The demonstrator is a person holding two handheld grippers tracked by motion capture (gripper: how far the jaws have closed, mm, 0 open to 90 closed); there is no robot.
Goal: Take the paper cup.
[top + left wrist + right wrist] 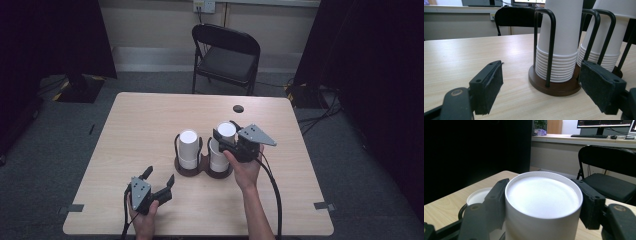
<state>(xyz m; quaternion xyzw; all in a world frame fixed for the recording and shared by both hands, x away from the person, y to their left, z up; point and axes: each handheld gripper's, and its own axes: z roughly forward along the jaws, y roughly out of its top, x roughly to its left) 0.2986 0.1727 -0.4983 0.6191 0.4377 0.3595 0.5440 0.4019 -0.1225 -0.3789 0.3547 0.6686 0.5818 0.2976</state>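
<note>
The right gripper (226,136) is clenched on the top cup (543,202) of the right-hand stack (218,159) — its two black pads press the cup's sides just under the upturned base; that stack stands in the right ring of a dark wooden cup holder (203,170) near the middle of the table (140,125). The left stack (188,149) sits in the holder's other ring, just beside it. The left gripper (159,181) rests near the front edge, jaws spread with nothing between them — pointed at the holder; a black folding chair (226,57) stands beyond the table.
</note>
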